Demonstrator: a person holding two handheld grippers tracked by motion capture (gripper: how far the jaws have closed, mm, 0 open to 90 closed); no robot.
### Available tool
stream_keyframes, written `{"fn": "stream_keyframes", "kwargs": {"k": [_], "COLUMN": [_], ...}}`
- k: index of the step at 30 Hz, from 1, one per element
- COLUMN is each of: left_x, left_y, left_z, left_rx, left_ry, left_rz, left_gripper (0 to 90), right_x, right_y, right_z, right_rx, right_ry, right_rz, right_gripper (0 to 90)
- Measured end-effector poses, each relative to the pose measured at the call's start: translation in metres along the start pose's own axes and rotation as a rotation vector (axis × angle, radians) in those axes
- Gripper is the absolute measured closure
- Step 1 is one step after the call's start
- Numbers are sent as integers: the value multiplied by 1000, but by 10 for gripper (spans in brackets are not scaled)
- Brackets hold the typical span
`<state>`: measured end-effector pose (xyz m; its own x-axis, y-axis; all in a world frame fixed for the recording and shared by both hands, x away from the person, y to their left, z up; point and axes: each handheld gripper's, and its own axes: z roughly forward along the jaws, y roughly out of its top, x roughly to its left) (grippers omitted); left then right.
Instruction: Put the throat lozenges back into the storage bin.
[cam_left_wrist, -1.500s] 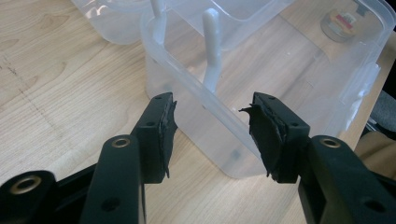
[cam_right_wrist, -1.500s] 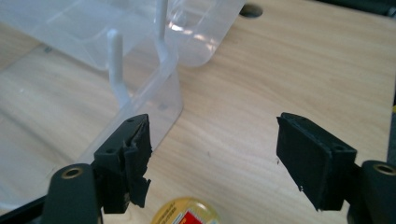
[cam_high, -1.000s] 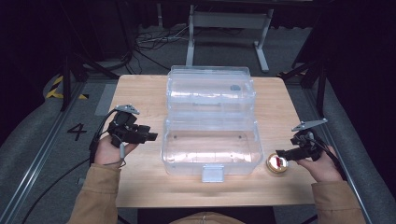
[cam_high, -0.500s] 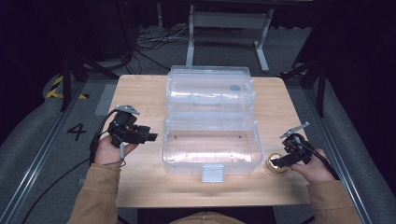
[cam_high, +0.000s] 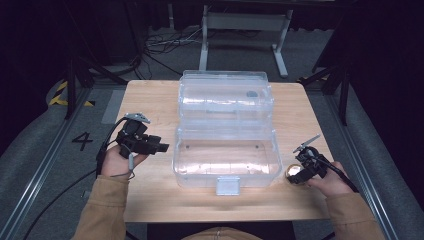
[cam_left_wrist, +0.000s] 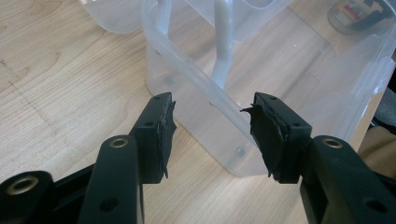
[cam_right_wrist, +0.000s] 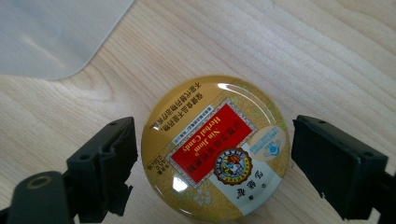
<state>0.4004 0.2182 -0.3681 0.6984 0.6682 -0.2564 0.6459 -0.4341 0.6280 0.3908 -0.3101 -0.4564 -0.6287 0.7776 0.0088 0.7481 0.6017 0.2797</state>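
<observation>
We take the clear plastic box (cam_high: 226, 155) in the middle of the wooden table (cam_high: 150, 105) as our landmark; it stands open, its lid (cam_high: 226, 95) laid back on the far side and its latch tab (cam_high: 228, 185) facing the person. The round candy tin (cam_high: 293, 174) lies flat on the table just beside the box's right near corner, and in the right gripper view we see its gold lid with a red label (cam_right_wrist: 215, 145) facing up. Our right claw (cam_high: 299, 172) is over the tin with its jaws spread wide, one on each side of the tin; the left jaw looks to stand right at the tin's rim, while a gap shows between the tin and the right jaw, so the claw is not yet gripping it. Our left claw (cam_high: 162, 147) hangs to the left of the box, pointing at its left wall; in the left gripper view its jaws stand apart with nothing between them, and the box's near corner (cam_left_wrist: 233, 135) lies just beyond the jaw tips. A person's hand (cam_high: 118, 161) carries that claw from below.
</observation>
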Motion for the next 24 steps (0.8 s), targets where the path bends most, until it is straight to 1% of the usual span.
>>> {"fn": "stream_keyframes", "kwargs": {"k": [6, 11, 16, 24], "left_x": [0, 1, 1, 1], "left_y": [0, 0, 0, -1], "left_z": [1, 1, 0, 0], "left_rx": [4, 3, 5, 4], "left_ry": [-1, 0, 2, 3], "left_rz": [-3, -4, -3, -8], "left_gripper": [496, 496, 496, 496], "right_x": [1, 1, 2, 2], "right_y": [1, 0, 0, 1], "right_z": [7, 13, 13, 13], "right_rx": [30, 68, 66, 62], "right_ry": [-7, -11, -7, -8], "right_rz": [-9, -12, -8, -15], "right_gripper": [146, 157, 192, 198]}}
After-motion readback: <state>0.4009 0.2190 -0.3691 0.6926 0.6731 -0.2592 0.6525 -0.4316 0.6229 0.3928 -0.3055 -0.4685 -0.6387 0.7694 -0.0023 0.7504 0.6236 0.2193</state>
